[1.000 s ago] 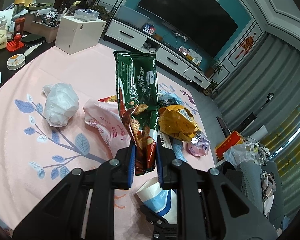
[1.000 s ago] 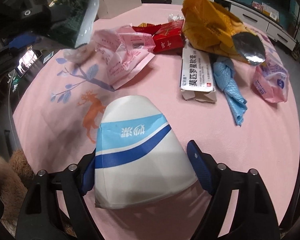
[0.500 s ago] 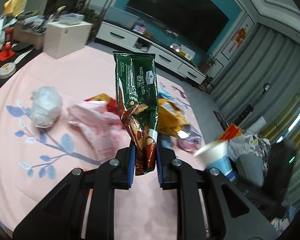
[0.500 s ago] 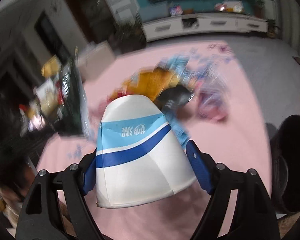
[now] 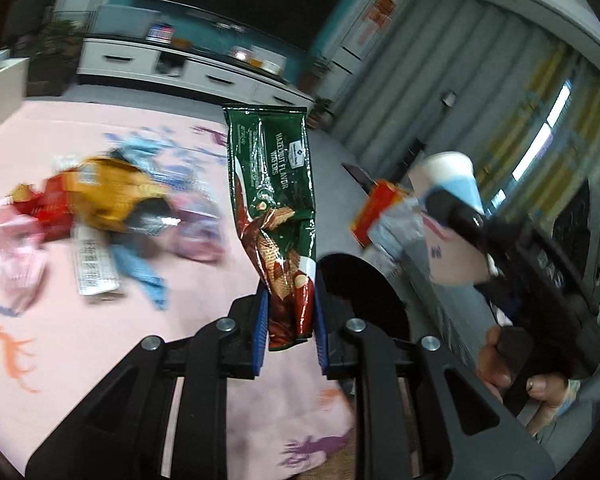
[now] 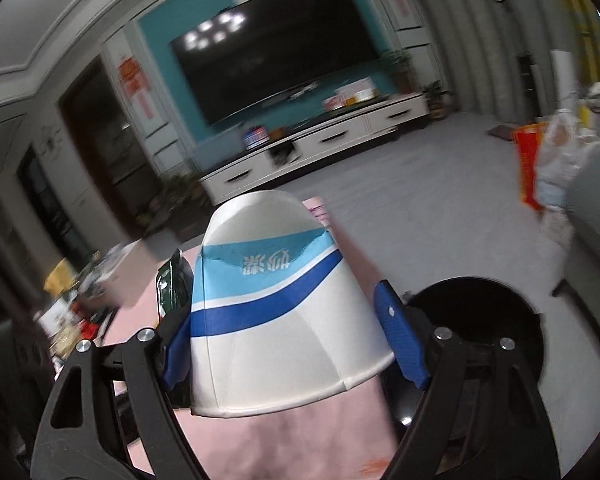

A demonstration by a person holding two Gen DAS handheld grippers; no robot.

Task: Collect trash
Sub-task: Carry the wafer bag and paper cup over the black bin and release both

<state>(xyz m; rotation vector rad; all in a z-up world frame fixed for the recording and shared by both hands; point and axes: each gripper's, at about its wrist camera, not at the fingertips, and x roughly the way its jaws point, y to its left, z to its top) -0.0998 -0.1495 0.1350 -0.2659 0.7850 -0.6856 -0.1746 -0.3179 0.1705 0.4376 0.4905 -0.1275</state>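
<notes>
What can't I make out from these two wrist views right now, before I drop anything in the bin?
- Black bin interior: dark in both views; contents unreadable.
- Bin's near rim: left view, hidden behind the left gripper; right view, behind the paper cup.
- Trash on the pink tablecloth: left view, motion-blurred, labels illegible.
- Wafer wrapper: right view, only a sliver beside the cup.

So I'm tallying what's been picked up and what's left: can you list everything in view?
wafer wrapper: 1, green, in left gripper
paper cup: 1, white and blue, in right gripper
bin: 1, black, beside table edge
tablecloth: 1, pink
leftover trash: several pieces, mixed colours, blurred, on tablecloth
TV: 1, black, on teal wall
left gripper: black, blue pads
right gripper: black, blue pads
hand: 1, holding right gripper
</notes>
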